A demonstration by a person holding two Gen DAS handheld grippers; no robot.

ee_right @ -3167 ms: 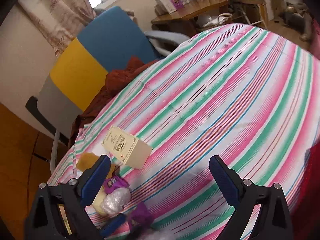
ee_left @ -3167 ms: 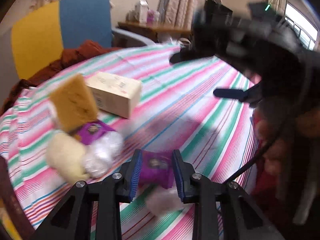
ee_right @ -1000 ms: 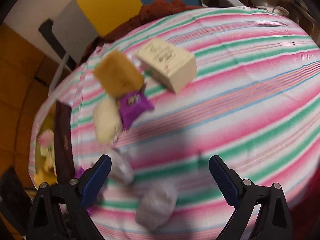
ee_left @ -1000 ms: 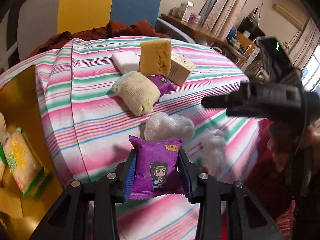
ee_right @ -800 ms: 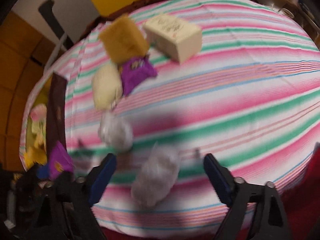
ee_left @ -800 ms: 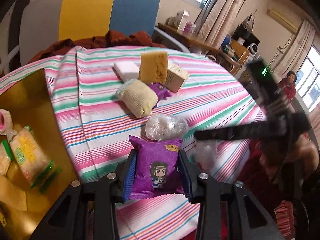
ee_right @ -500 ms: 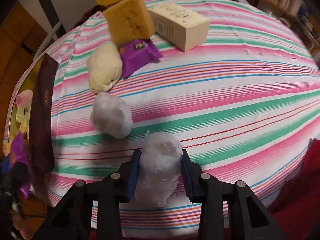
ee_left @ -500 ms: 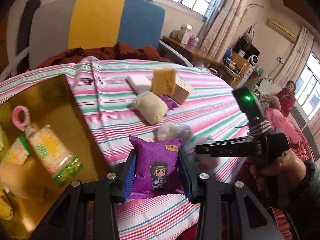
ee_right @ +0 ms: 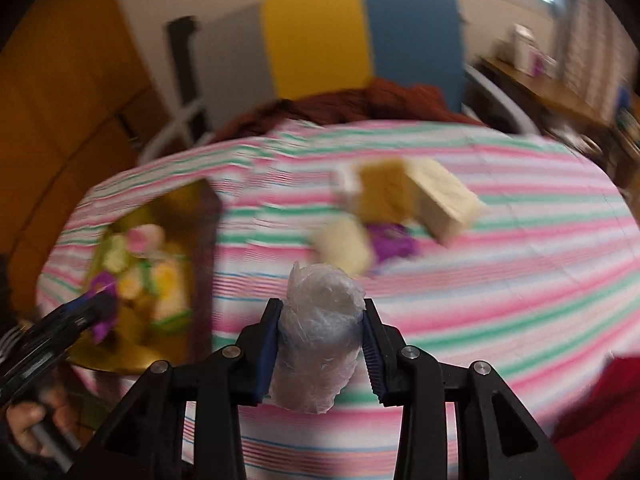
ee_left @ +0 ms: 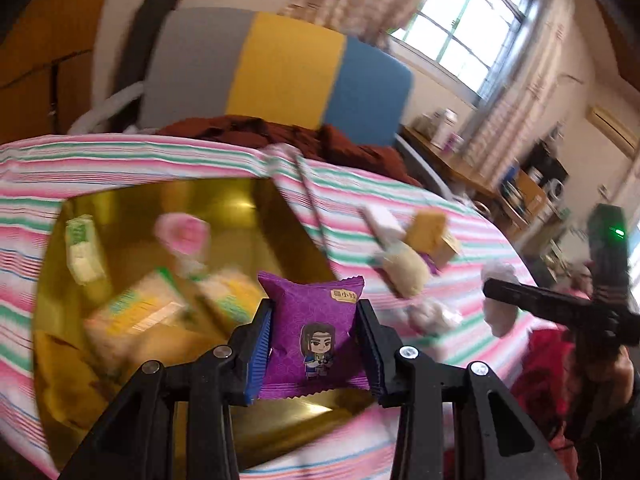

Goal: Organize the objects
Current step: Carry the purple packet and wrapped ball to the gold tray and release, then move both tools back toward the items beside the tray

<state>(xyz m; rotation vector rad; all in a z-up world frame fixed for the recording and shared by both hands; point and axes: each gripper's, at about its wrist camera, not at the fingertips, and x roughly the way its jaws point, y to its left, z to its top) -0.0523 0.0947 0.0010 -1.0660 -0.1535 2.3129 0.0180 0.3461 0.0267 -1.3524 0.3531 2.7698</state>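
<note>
Grey/yellow/blue chair (ee_left: 280,68), curtained window (ee_left: 464,28), wood desk (ee_left: 452,160).

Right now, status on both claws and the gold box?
Left claw shut on purple snack packet, over gold box. Right claw shut on clear plastic-wrapped bundle, over striped tablecloth. Nothing blocking the box.

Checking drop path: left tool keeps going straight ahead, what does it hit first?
Probably the snack packs in the gold tray; the left tool, shut on the purple packet, points over them. Depth unclear.
</note>
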